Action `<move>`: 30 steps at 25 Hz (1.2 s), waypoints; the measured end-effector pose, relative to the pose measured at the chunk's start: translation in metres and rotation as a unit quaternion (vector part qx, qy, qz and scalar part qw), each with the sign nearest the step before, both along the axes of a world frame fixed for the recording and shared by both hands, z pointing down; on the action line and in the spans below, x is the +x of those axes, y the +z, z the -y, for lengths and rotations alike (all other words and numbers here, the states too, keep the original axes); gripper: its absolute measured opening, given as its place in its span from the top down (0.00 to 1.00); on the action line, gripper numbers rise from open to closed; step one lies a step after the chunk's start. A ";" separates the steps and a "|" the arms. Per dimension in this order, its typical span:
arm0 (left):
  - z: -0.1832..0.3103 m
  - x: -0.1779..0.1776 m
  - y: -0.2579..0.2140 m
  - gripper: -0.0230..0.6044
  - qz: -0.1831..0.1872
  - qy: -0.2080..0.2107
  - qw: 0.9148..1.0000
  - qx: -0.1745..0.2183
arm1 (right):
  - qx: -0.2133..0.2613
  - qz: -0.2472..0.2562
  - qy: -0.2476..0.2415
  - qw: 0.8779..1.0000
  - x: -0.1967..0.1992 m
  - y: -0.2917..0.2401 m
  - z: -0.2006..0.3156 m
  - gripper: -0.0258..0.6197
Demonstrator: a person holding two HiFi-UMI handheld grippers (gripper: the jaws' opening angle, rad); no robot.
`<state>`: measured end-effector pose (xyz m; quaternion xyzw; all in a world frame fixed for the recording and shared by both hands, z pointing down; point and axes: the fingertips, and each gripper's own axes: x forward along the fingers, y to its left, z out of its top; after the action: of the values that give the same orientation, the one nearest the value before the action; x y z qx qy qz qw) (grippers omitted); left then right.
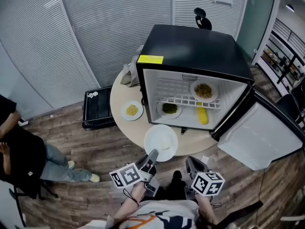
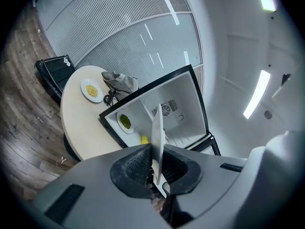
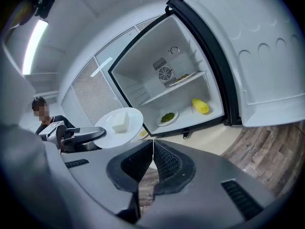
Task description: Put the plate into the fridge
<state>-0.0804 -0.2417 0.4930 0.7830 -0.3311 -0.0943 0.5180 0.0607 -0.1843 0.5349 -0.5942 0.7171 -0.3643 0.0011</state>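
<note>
A white plate (image 1: 161, 142) carrying a white block hangs over the near edge of the round table (image 1: 119, 97), in front of the open black fridge (image 1: 190, 46). My left gripper (image 1: 151, 158) is shut on the plate's near rim. In the left gripper view the plate (image 2: 157, 137) stands edge-on between the pads, with the left gripper (image 2: 157, 170) facing the fridge (image 2: 183, 101). My right gripper (image 1: 190, 165) hangs beside it, to the right; the right gripper (image 3: 152, 157) is shut with nothing in it. The right gripper view also shows the plate (image 3: 119, 127).
Inside the fridge a plate of yellow food (image 1: 204, 90) sits on the wire shelf; a plate of green food (image 1: 169, 109) and a yellow item (image 1: 202, 114) lie below. The door (image 1: 259, 135) swings right. Another plate (image 1: 131, 110), a grey bag (image 1: 128, 74), a black case (image 1: 97, 108), a person (image 1: 19, 151).
</note>
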 end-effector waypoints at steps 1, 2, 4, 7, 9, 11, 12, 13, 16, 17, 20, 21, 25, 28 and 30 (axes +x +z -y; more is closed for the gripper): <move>0.008 0.004 -0.002 0.91 -0.001 -0.002 1.000 0.002 | 0.002 0.000 -0.003 1.000 0.004 -0.001 0.009 0.93; 0.016 0.009 -0.004 0.91 -0.003 -0.005 1.000 0.004 | 0.005 0.000 -0.006 1.000 0.009 -0.004 0.018 0.93; 0.031 0.018 -0.009 0.91 -0.006 -0.009 1.000 0.008 | 0.012 -0.002 -0.014 1.000 0.017 -0.010 0.036 0.93; 0.051 0.029 -0.014 0.91 -0.013 -0.020 1.000 0.009 | 0.018 -0.006 -0.025 0.999 0.028 -0.017 0.058 0.93; 0.068 0.037 -0.018 0.91 -0.023 -0.026 0.999 0.009 | 0.022 -0.007 -0.031 0.999 0.036 -0.019 0.073 0.93; 0.085 0.046 -0.022 0.91 -0.034 -0.031 0.999 0.008 | 0.023 -0.008 -0.037 0.999 0.044 -0.019 0.085 0.93; 0.093 0.049 -0.023 0.91 -0.040 -0.037 0.999 0.007 | 0.021 -0.008 -0.041 0.999 0.048 -0.019 0.091 0.93; 0.102 0.050 -0.022 0.91 -0.044 -0.044 0.998 0.004 | 0.019 -0.007 -0.046 0.999 0.049 -0.017 0.096 0.93; 0.129 0.055 -0.016 0.91 -0.052 -0.058 0.997 -0.019 | 0.017 0.002 -0.046 0.999 0.054 -0.014 0.107 0.93; 0.138 0.061 -0.014 0.91 -0.060 -0.057 0.996 -0.024 | 0.018 0.003 -0.043 0.999 0.059 -0.014 0.110 0.93; 0.162 0.072 -0.015 0.91 -0.092 -0.066 0.993 -0.029 | 0.022 0.003 -0.054 0.998 0.066 -0.017 0.122 0.93; 0.169 0.071 -0.014 0.91 -0.096 -0.075 0.992 -0.032 | 0.022 0.004 -0.060 0.998 0.066 -0.016 0.125 0.93; 0.191 0.079 -0.012 0.91 -0.080 -0.090 0.992 -0.033 | 0.016 0.008 -0.069 0.997 0.068 -0.011 0.135 0.93; 0.200 0.087 -0.009 0.91 -0.063 -0.087 0.993 -0.038 | 0.011 0.012 -0.073 0.997 0.069 -0.007 0.139 0.93; 0.205 0.092 -0.007 0.91 -0.061 -0.090 0.993 -0.041 | 0.009 0.015 -0.074 0.997 0.071 -0.005 0.140 0.93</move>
<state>0.0119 -0.4467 0.4863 0.7208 -0.3712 -0.1742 0.5588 0.1318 -0.3247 0.5303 -0.5341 0.7621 -0.3658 -0.0099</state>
